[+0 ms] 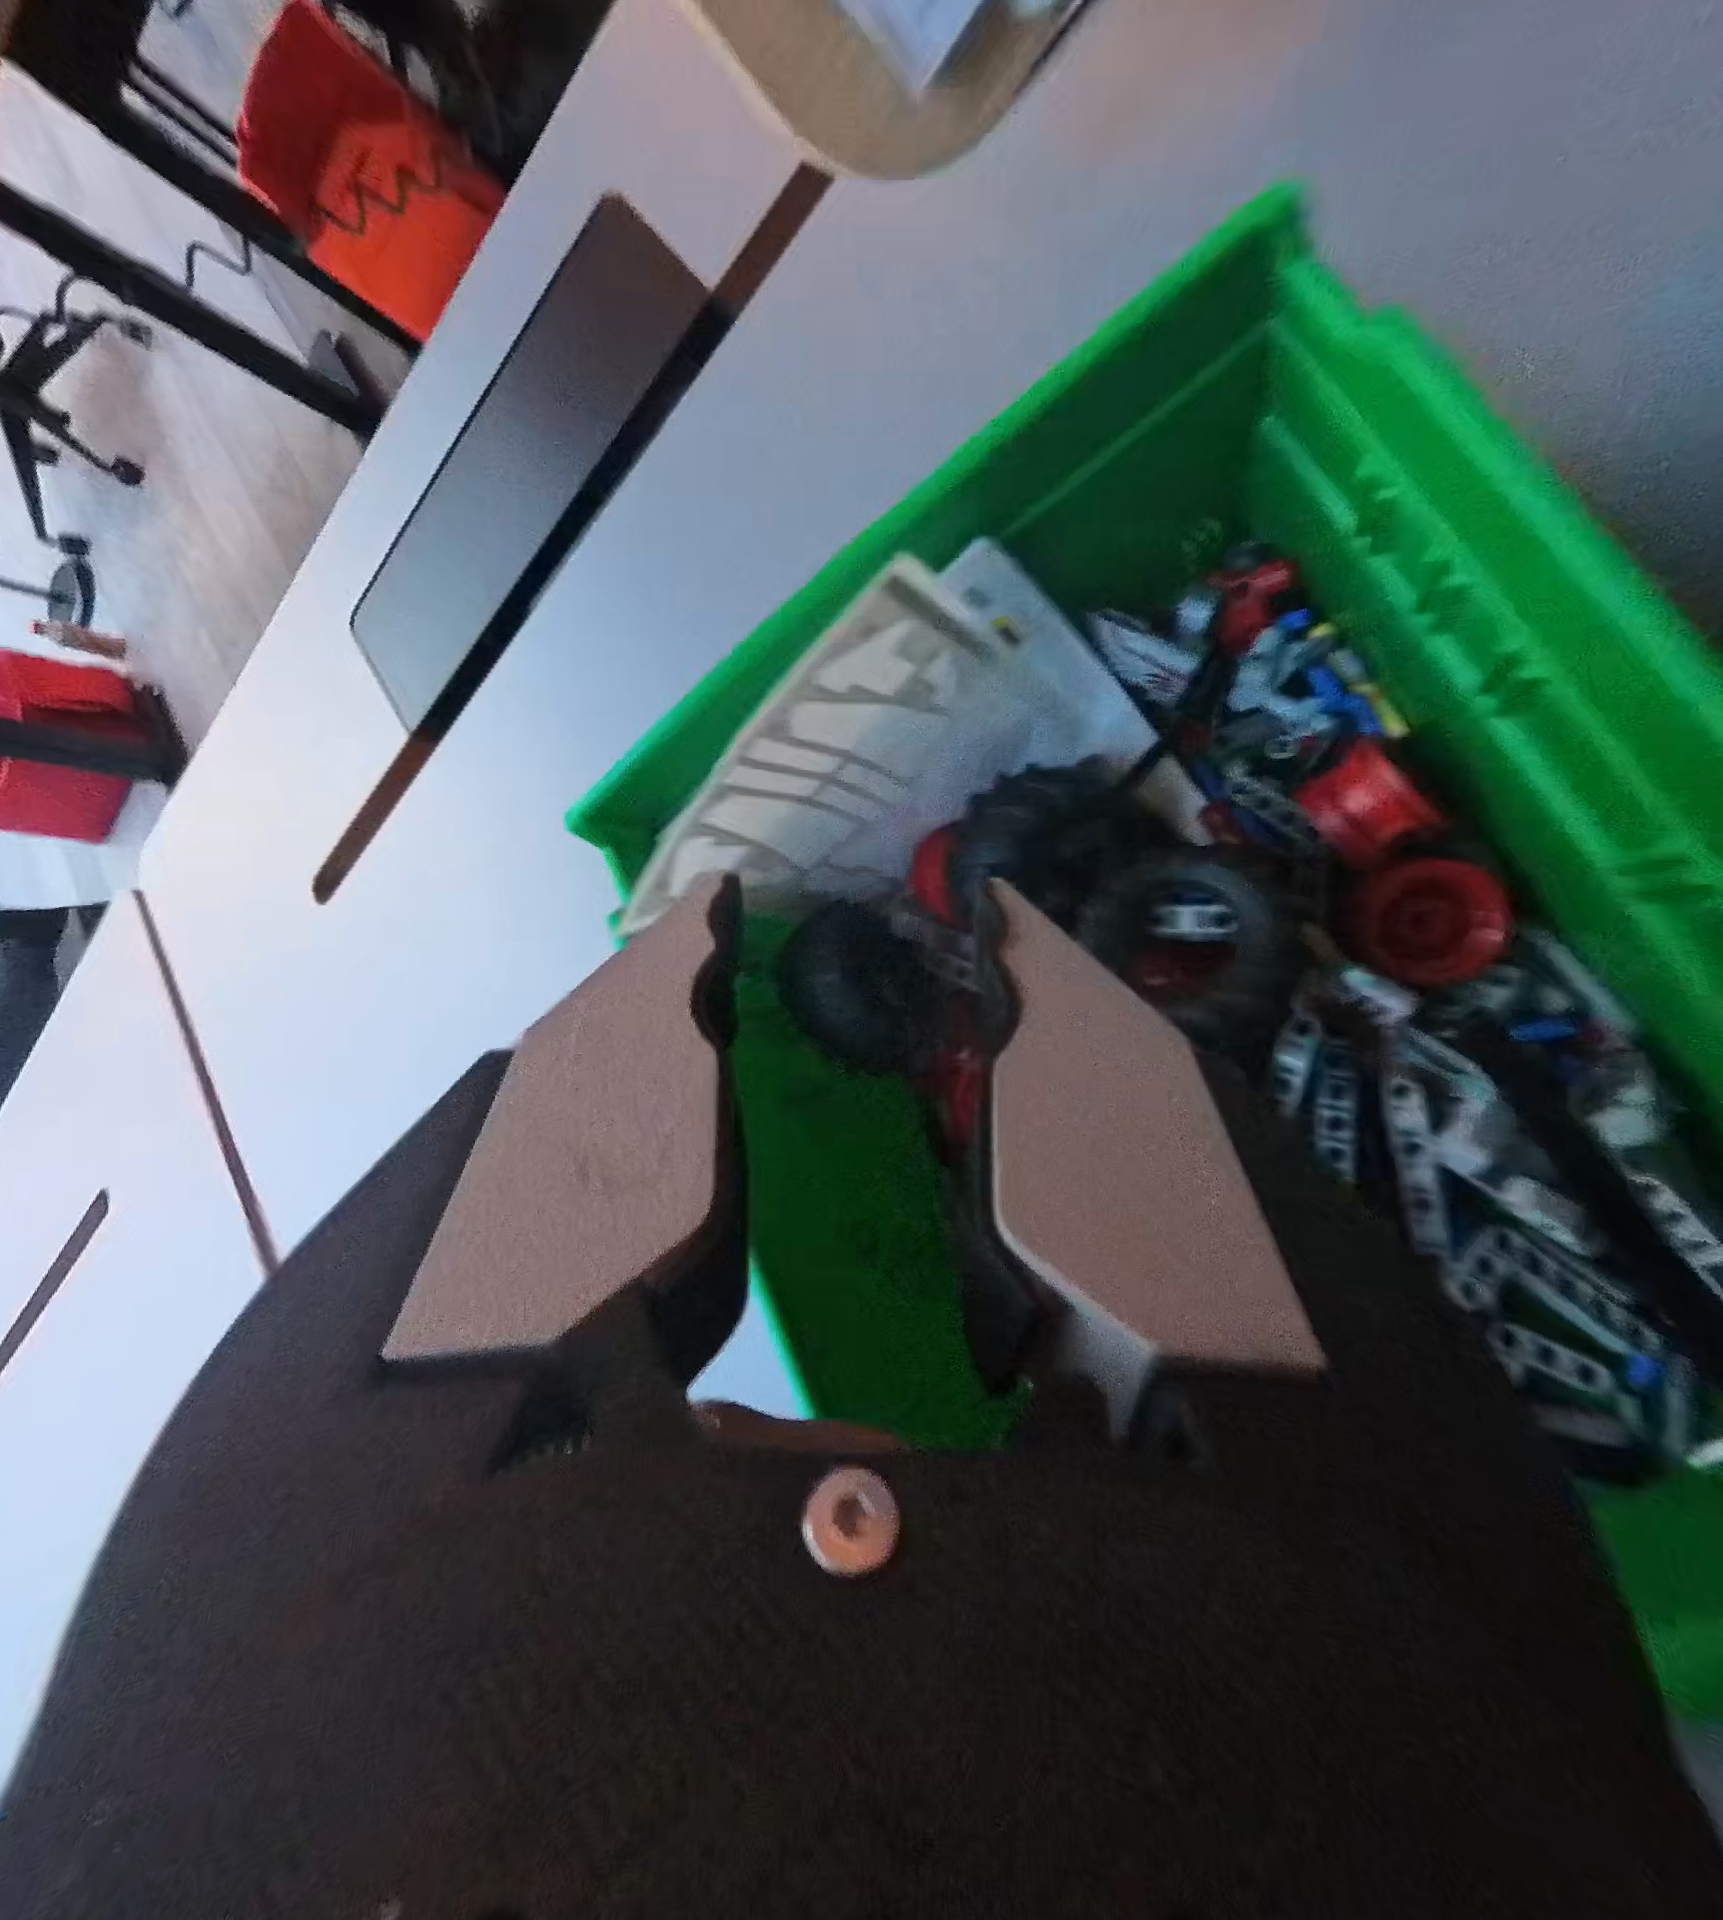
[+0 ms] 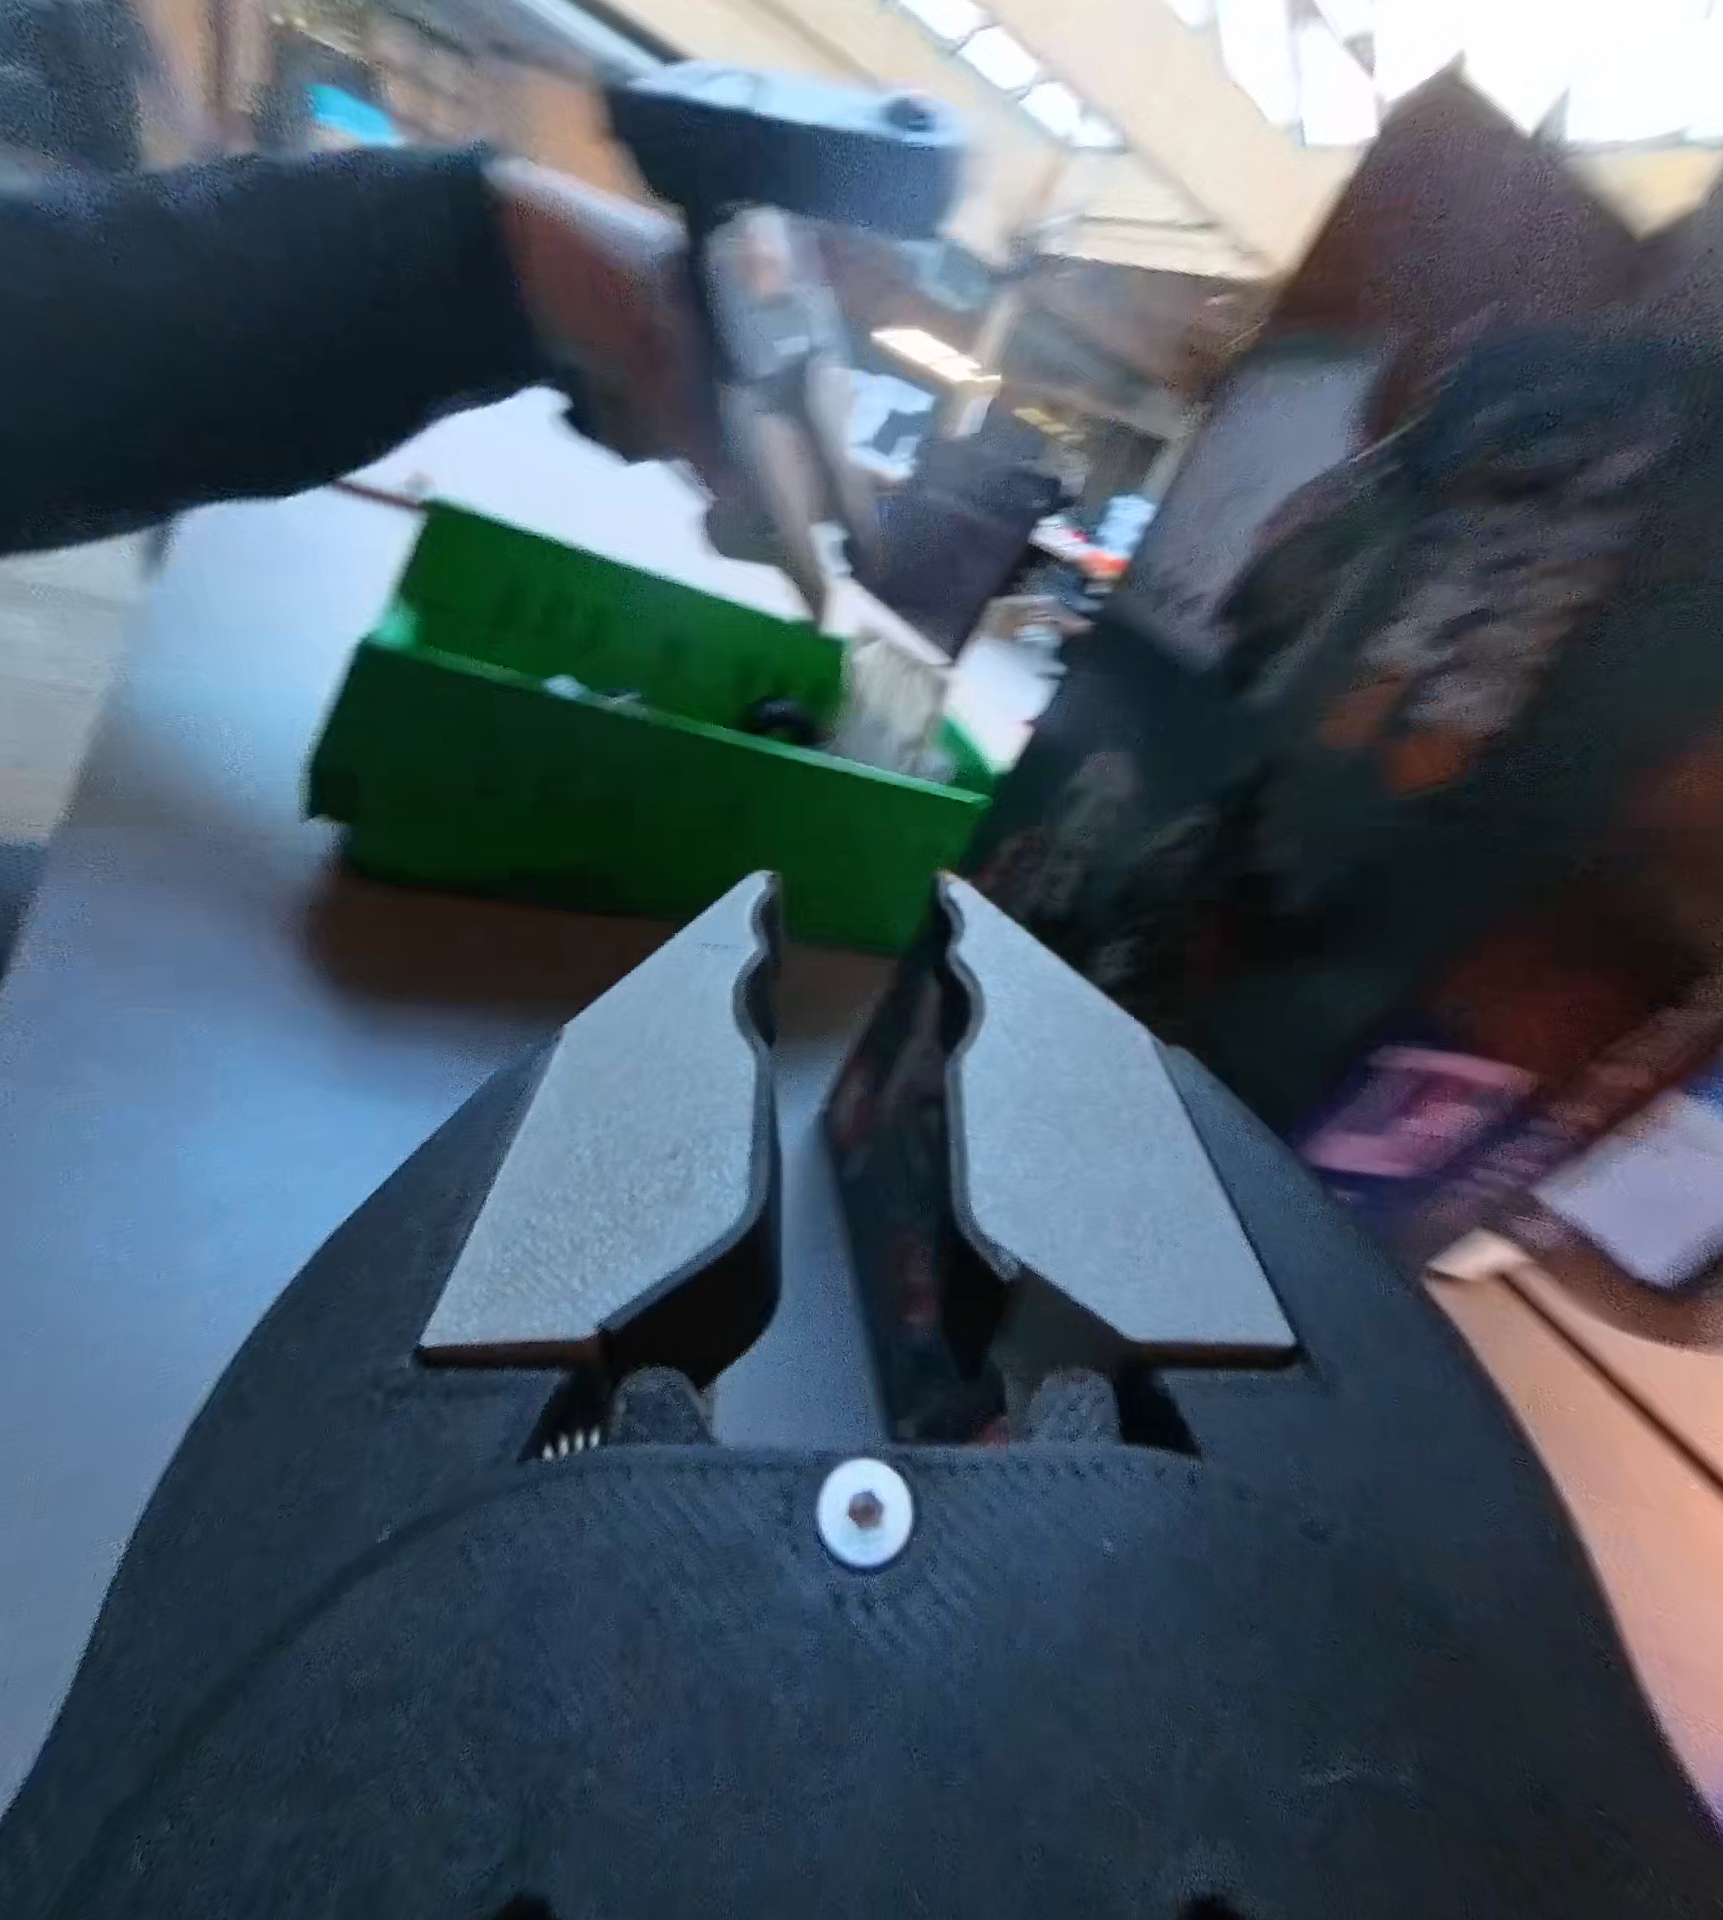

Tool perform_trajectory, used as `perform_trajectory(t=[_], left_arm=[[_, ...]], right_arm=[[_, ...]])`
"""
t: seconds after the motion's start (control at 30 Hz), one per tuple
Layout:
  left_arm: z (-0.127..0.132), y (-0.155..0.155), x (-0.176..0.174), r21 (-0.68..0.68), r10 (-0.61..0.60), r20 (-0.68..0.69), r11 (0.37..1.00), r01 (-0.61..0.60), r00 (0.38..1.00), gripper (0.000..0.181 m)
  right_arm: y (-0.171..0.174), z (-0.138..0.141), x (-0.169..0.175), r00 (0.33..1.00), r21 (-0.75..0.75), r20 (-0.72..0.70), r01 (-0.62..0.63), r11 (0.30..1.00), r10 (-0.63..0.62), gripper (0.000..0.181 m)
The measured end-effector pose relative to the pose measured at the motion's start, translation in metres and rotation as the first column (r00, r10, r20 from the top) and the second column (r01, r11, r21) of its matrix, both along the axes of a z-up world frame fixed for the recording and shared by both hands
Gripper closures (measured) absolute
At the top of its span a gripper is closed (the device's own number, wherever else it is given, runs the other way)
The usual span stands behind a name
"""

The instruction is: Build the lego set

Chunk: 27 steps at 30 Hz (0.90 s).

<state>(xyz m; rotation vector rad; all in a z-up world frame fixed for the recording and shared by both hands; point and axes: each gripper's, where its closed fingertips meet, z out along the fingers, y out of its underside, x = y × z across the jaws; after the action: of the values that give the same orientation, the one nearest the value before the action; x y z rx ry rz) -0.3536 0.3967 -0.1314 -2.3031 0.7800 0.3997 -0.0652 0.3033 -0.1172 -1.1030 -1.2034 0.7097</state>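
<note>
A green bin (image 1: 1459, 582) on a white table holds loose lego parts: a black tyre (image 1: 841, 992), red wheel hubs (image 1: 1428, 920), grey and blue beams (image 1: 1459, 1195) and a white booklet (image 1: 836, 727). My left gripper (image 1: 862, 914) is open above the bin's near end, and the tyre shows between its fingers. I cannot tell whether they touch. My right gripper (image 2: 857, 894) is open, low over the table, just short of the bin (image 2: 628, 831). A dark printed sheet or box edge (image 2: 888, 1143) lies against its right finger. The left gripper (image 2: 784, 135) hangs above the bin, held by a black-sleeved arm (image 2: 161, 343).
A grey flat slab (image 1: 524, 468) lies on the white table (image 1: 369, 831) left of the bin. Red crates (image 1: 369, 156) sit under dark shelving beyond the table edge. A large dark blurred object (image 2: 1459, 623) fills the right side. Papers (image 2: 1667, 1164) lie beside it. The tips of one gripper are about 30 cm away from the tips of the other.
</note>
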Motion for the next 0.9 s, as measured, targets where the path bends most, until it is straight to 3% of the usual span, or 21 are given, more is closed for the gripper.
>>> perform_trajectory(t=[0.03, 0.17, 0.23, 0.3, 0.37, 0.43, 0.53, 0.57, 0.7, 0.77, 0.8, 0.83, 0.9], left_arm=[[0.003, -0.015, 0.016, 0.023, -0.046, 0.04, 0.999, 0.045, 0.998, 0.139], [0.01, -0.084, 0.065, 0.088, -0.196, 0.174, 0.979, 0.183, 0.965, 0.12], [0.008, -0.116, 0.089, 0.105, -0.269, 0.254, 0.962, 0.25, 0.929, 0.106], [0.002, -0.139, 0.113, 0.119, -0.303, 0.337, 0.953, 0.279, 0.891, 0.102], [-0.019, -0.149, 0.124, 0.098, -0.247, 0.363, 0.969, 0.227, 0.898, 0.103], [-0.045, -0.15, 0.118, 0.087, -0.155, 0.275, 0.987, 0.136, 0.949, 0.105], [-0.08, -0.151, 0.128, 0.05, -0.119, 0.27, 0.993, 0.11, 0.955, 0.142], [-0.089, -0.149, 0.129, 0.031, -0.082, 0.288, 0.997, 0.077, 0.954, 0.148], [-0.087, -0.131, 0.087, 0.137, 0.112, 0.199, 0.981, -0.14, 0.974, 0.173], [-0.084, -0.128, 0.071, 0.142, 0.124, 0.253, 0.976, -0.164, 0.96, 0.171], [-0.085, -0.128, 0.065, 0.127, 0.137, 0.262, 0.976, -0.175, 0.955, 0.171], [-0.084, -0.125, 0.061, 0.128, 0.143, 0.269, 0.975, -0.183, 0.952, 0.171], [-0.084, -0.119, 0.052, 0.141, 0.163, 0.262, 0.969, -0.205, 0.951, 0.171]], right_arm=[[0.005, 0.017, 0.013, 0.997, 0.023, -0.033, 0.066, 0.998, -0.065, 0.151], [0.03, 0.075, 0.079, 0.935, 0.117, -0.177, 0.33, 0.937, -0.307, 0.118], [0.05, 0.087, 0.102, 0.917, 0.143, -0.133, 0.393, 0.908, -0.376, 0.094], [0.065, 0.083, 0.108, 0.943, 0.092, 0.012, 0.33, 0.94, -0.332, 0.089], [0.072, 0.094, 0.109, 0.958, 0.025, 0.096, 0.268, 0.963, -0.269, 0.091], [0.048, 0.123, 0.097, 0.974, 0.08, 0.141, 0.168, 0.983, -0.178, 0.099], [-0.011, 0.143, 0.05, 0.949, 0.199, 0.313, -0.038, 0.979, -0.026, 0.12], [-0.014, 0.141, 0.033, 0.92, 0.196, 0.39, -0.037, 0.98, -0.043, 0.128], [0.034, 0.123, -0.007, 0.735, 0.252, 0.626, 0.127, 0.959, -0.261, 0.116], [0.059, 0.102, -0.012, 0.611, 0.261, 0.729, 0.168, 0.95, -0.309, 0.121], [0.071, 0.092, -0.01, 0.545, 0.272, 0.769, 0.195, 0.942, -0.334, 0.126], [0.08, 0.081, -0.007, 0.483, 0.278, 0.804, 0.207, 0.938, -0.345, 0.152], [0.093, 0.07, -0.007, 0.446, 0.316, 0.81, 0.215, 0.924, -0.381, 0.156]])
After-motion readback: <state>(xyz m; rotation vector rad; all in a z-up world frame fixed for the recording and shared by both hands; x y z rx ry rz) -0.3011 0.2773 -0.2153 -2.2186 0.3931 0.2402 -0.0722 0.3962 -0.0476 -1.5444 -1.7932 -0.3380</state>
